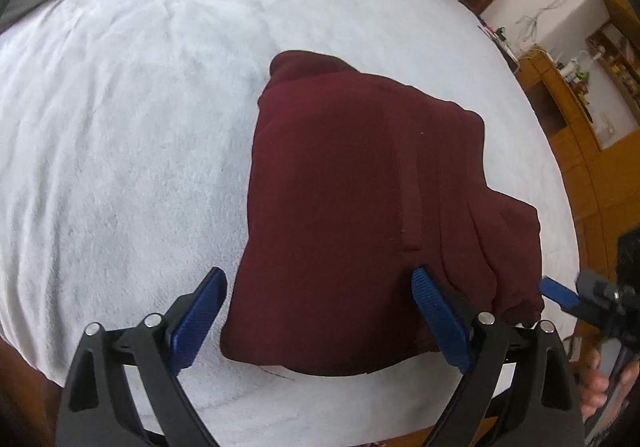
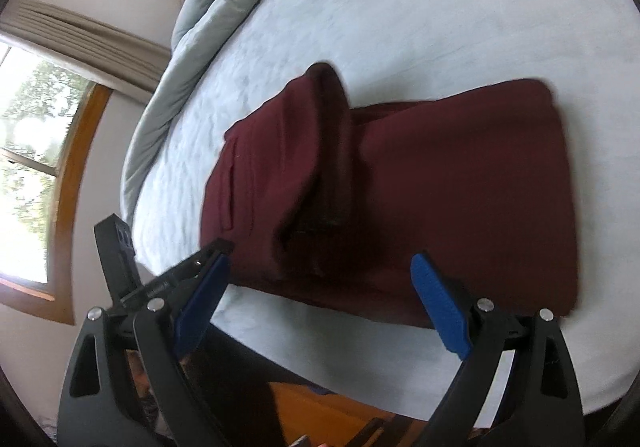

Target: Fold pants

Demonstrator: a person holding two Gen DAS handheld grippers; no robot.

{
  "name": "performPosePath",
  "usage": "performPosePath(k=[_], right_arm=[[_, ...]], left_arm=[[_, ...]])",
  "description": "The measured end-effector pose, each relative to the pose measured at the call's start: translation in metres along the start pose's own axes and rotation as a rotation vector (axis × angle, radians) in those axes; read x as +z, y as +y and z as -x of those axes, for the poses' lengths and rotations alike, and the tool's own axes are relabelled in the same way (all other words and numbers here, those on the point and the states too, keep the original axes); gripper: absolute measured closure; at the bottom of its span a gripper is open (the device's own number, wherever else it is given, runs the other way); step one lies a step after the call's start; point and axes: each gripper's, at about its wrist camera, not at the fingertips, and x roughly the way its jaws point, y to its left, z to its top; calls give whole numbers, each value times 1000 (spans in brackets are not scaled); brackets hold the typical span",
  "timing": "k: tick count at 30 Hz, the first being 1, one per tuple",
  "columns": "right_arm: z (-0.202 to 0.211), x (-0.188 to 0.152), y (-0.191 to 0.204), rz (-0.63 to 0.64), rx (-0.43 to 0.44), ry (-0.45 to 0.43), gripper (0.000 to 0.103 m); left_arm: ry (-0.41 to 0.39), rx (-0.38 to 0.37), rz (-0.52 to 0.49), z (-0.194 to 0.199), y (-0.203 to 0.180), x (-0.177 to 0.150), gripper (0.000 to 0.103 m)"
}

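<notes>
Pants (image 1: pixel 360 207), maroon, lie folded in a thick stack on the white bed (image 1: pixel 120 127); I judge tidying is the step in hand, done best by pressing flat the raised fold on top; my left gripper (image 1: pixel 320 311) hangs wide open at the stack's near edge, holding nothing; my right gripper (image 2: pixel 320 303) is likewise spread and empty, just beside that edge.

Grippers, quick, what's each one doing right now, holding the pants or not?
Left gripper: open, holding nothing, above the maroon pants.
Right gripper: open, holding nothing.
</notes>
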Motion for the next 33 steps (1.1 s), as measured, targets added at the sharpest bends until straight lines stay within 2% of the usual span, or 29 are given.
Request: performPosePath(k=[5,9,10,11,13,14,15,16,24,29,31,33], right_arm=[[-38,10,-5,-62,22,79,12],[-56,13,1,-21,17,106,12],[-58,13,5,-2,22,106,17],[-62,12,8,9,39,108,40],[-66,11,5,-9,34,117,56],[-66,11,3,-15,38,103,69],[-65,11,2,-18,48,98,77],[-62,10,-1,-23,74,96,80],[-10,3,20,70,128,-9,84],[27,-4,13,80,85,-57,84],[31,-11,-2,67,47,-55,84],[20,-18,-23,29,-15,-9,84]], left_arm=[[23,-34,34,-5,9,5,7],[29,-48,37,-6,13,4,7],[31,-50,41,-6,14,5,7],[35,-53,50,-6,16,6,7],[40,-54,70,-6,19,7,7],[41,-57,84,-6,21,8,7],[42,-61,94,-6,23,9,7],[44,-63,99,-6,24,9,7],[4,-88,133,6,18,16,7],[2,-90,121,12,13,19,7],[11,-88,109,7,8,19,7],[30,-74,92,-1,1,17,7]])
